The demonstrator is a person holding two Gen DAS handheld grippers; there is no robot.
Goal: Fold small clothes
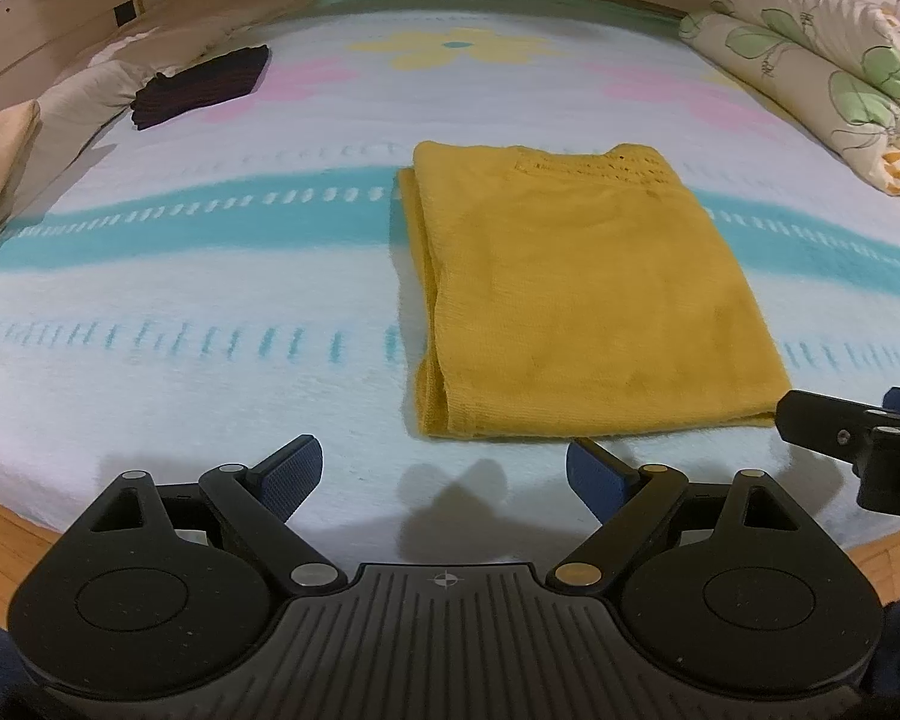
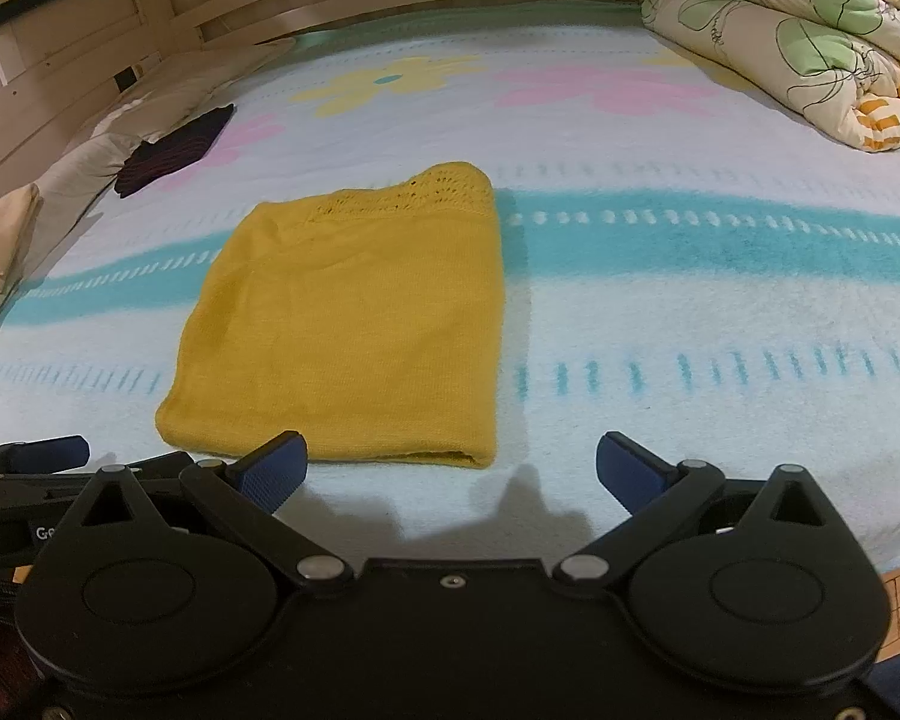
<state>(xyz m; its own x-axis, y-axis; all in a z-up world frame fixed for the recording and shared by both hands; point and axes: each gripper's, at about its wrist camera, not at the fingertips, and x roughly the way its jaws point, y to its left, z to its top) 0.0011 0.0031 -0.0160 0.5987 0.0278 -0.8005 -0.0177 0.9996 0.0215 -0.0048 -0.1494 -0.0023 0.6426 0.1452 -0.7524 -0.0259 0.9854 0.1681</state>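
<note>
On the blanket [image 1: 210,396] the yellow knit [image 1: 576,294] lies flat, already folded into a tidy rectangle, its long axis running away from the near bed edge toward the headboard, the openwork band at the far end. Both grippers hang just short of its near hem, pointing down and forward. The left gripper [image 1: 444,468] has its jaws spread wide with nothing between them; the knit sits ahead of it and off to its right, so only its right finger lines up with the hem's left corner. The right gripper [image 2: 450,462] is likewise wide open and empty; from there the knit lies ahead and to the left, its left finger just before the hem, the hem's right corner falling between the fingers. Neither touches the cloth. I would judge the right one slightly better placed for the right corner, and the left for the doubled left edge. Off to the left, well apart, a dark folded garment [image 1: 204,84] rests near the pillows [image 1: 84,90].
</note>
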